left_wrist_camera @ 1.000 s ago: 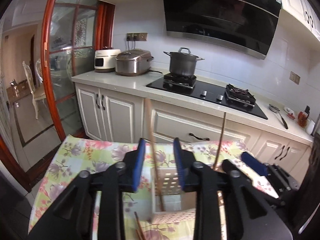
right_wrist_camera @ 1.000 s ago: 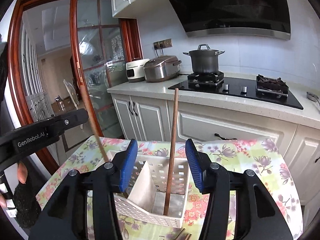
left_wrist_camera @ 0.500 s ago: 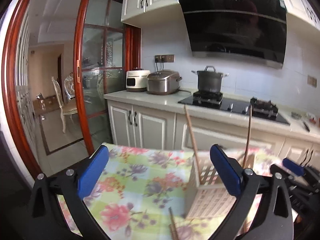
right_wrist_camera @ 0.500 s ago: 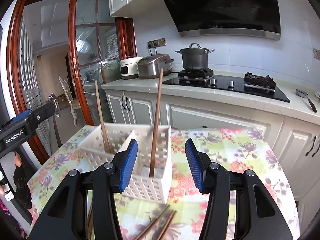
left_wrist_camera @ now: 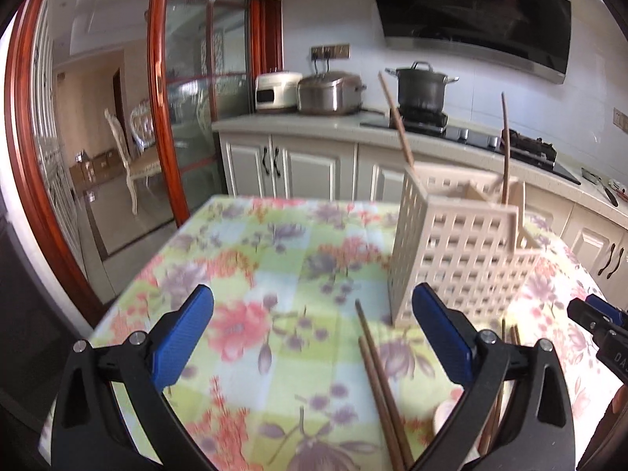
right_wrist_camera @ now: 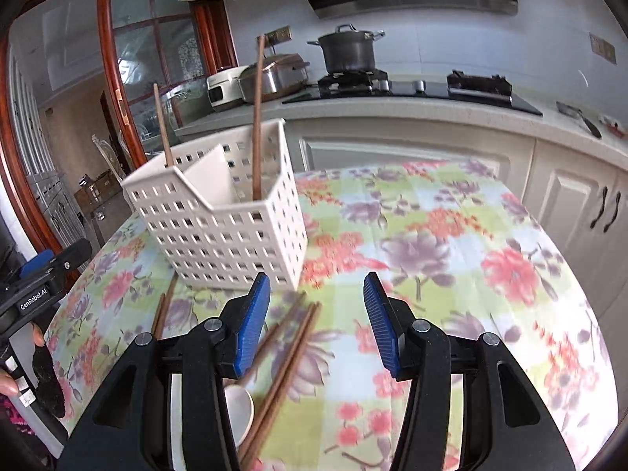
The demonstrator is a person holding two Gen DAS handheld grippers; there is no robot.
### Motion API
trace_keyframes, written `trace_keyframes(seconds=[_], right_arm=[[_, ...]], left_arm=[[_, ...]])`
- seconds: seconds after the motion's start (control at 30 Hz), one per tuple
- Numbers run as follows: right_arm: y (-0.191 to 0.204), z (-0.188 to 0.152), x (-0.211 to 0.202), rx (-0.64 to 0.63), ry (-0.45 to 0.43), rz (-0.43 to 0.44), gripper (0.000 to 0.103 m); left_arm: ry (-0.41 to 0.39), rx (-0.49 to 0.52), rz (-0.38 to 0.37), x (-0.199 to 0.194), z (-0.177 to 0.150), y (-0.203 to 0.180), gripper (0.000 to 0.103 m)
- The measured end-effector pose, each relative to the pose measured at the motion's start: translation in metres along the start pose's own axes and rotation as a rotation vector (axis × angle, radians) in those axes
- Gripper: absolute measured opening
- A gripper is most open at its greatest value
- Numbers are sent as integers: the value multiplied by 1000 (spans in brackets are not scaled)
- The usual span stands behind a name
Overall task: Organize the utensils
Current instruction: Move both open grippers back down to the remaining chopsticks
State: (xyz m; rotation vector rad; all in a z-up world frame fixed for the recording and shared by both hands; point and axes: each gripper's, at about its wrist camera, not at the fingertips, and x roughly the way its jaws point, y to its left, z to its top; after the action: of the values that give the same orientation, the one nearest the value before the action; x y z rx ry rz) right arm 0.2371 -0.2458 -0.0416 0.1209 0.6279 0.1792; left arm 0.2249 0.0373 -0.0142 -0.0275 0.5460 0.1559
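Two grippers, both empty | left gripper jaws spread wide over loose chopsticks | right gripper jaws half apart above chopsticks, spoon | basket holds two sticks, tablecloth free rightward

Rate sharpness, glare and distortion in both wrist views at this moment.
Left wrist: tablecloth and holder softly motion-blurred, glass door glary, fisheye bends the frame. Right wrist: chopsticks by the gripper smeared, hob fairly crisp, counter edge bowed.
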Motion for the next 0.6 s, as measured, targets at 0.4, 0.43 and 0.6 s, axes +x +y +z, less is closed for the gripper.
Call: trace_keyframes(seconds=[0.4,0.43,0.6], right_arm=[[-5,-37,16,10,160,-40,40],[-4,-38,18,9,170,-38,39],[6,-44,24,-13,205,-21,30]], left_arm=[[122,33,10,13,-48,-1,98],[125,34,8,14,-50,0,98],[128,27,15,15,-52,5,98]])
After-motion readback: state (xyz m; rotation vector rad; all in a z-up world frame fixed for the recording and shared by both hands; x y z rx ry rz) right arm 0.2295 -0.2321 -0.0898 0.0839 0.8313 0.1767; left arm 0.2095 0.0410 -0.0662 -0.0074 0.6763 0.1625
